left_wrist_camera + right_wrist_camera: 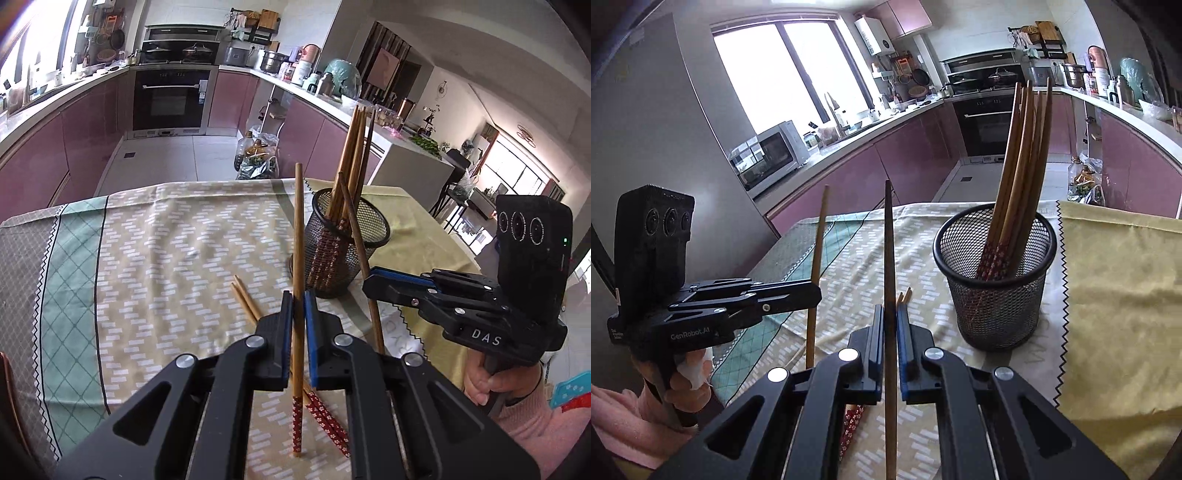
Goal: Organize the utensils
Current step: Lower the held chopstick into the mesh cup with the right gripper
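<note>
Nearest to you, the left tongs (pixel 298 306) are clamped on one chopstick (pixel 297 266) roughly at its middle, and the right tongs (pixel 889 321) are clamped the same way on a second chopstick (pixel 889 280). Each stick stands close to upright between the blue pads, long axis near vertical: the plain wooden tip points up, and on the left stick the red flowered handle end (pixel 297 424) hangs down toward the tabletop; the lower end of the right stick runs out of view, so its pattern cannot be confirmed. Just beyond the tongs, two loose chopsticks (pixel 246 301) lie flat on the patterned cloth (pixel 147 240), long axes diagonal, bare tips away from you and red ends near you. Farther on stands the black mesh holder (pixel 993 280), upright, already carrying a bundle of chopsticks (pixel 1023 166) leaning right, red ends down, tips up. Judgement: the step in hand is carrying both sticks to the holder. Your orientation already matches the bundle, so do not roll the wrists. Bring one stick at a time over the rim, aiming for the open side left of the bundle, lower the red end well inside before parting the pads, and keep the two tongs from crowding each other above the opening.
</note>
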Motion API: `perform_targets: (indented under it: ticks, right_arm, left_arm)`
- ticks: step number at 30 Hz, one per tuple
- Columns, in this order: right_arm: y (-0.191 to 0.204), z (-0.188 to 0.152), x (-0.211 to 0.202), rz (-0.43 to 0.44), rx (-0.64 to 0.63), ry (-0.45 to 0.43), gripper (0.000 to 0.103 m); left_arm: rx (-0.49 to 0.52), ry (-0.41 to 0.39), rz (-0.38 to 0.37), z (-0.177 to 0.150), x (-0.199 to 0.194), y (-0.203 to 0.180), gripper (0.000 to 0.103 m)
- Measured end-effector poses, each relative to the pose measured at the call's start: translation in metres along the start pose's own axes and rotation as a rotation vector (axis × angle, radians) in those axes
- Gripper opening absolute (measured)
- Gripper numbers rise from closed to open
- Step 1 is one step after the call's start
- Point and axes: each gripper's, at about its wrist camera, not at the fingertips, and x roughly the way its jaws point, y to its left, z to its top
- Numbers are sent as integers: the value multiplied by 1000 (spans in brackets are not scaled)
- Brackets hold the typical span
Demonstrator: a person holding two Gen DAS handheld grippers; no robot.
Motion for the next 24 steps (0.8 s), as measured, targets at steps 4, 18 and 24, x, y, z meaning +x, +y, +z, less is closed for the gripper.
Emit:
perform_targets:
  ticks: [4, 18, 24]
  right_arm:
    - [-4, 5, -13, 2, 4, -41, 6]
    - [-9, 26, -42, 3, -4, -146, 6]
    - [-6, 43, -55, -3, -35, -190, 6]
  left_arm:
    - [7, -34, -29, 7, -15, -5, 7]
    - [22, -135, -81, 36, -40, -19, 7]
    - [58, -175, -78, 58, -44, -32, 7]
